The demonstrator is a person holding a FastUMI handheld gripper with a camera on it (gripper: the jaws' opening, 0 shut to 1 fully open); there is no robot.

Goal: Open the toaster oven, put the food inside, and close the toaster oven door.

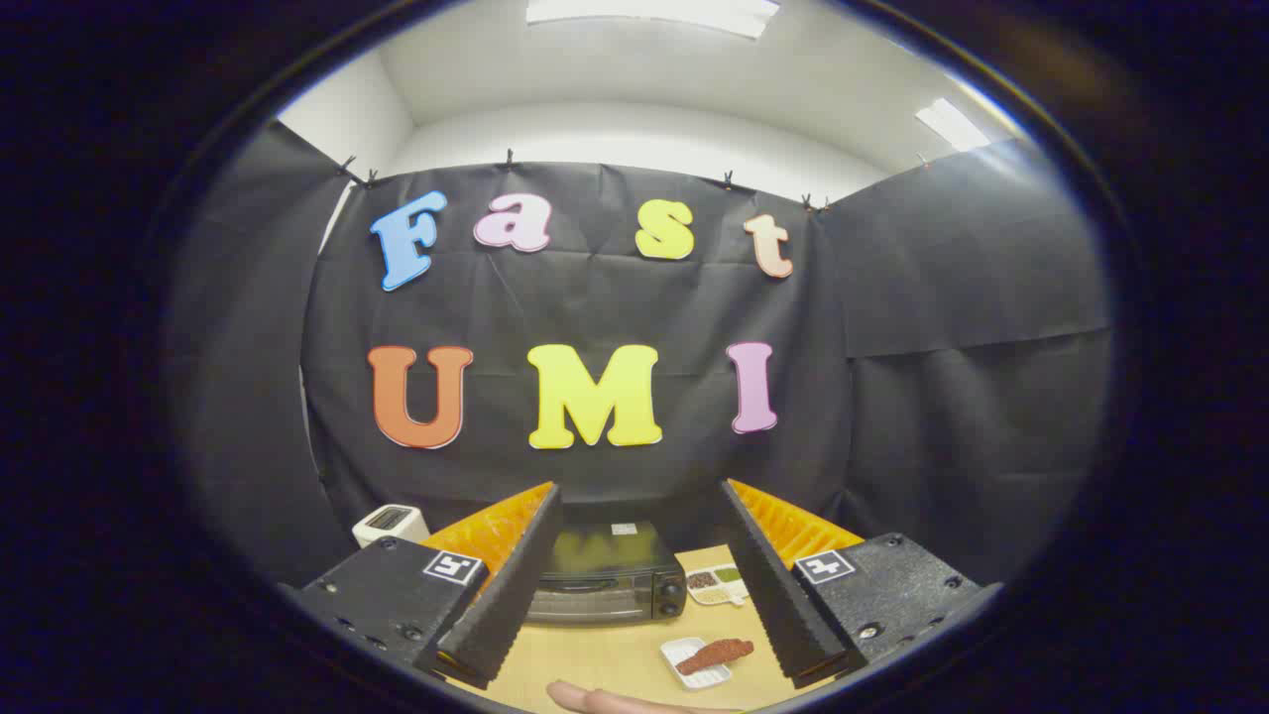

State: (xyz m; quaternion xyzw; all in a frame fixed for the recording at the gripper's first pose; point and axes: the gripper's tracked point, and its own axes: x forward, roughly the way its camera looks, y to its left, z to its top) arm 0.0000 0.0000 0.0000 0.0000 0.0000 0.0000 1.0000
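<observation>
Tool (639, 585): held high above the desk, fingers spread wide, nothing between them.
Toaster oven (605, 580): stood on the desk (605, 659) beyond the fingers, framed between them; door shut, handle across the top of the door.
Food (716, 654): reddish-brown strip, lay on a small white dish (694, 662) in front of the oven, near the right finger.
Other items: divided white tray (718, 585) with small heaps, just beside the oven's knob side; white appliance (390, 524) off to the other side, well apart; part of a hand (605, 702) rested at the near desk edge.
Done: nothing, judged from the shut door and unmoved food.
Left: open door, load food, close door.
</observation>
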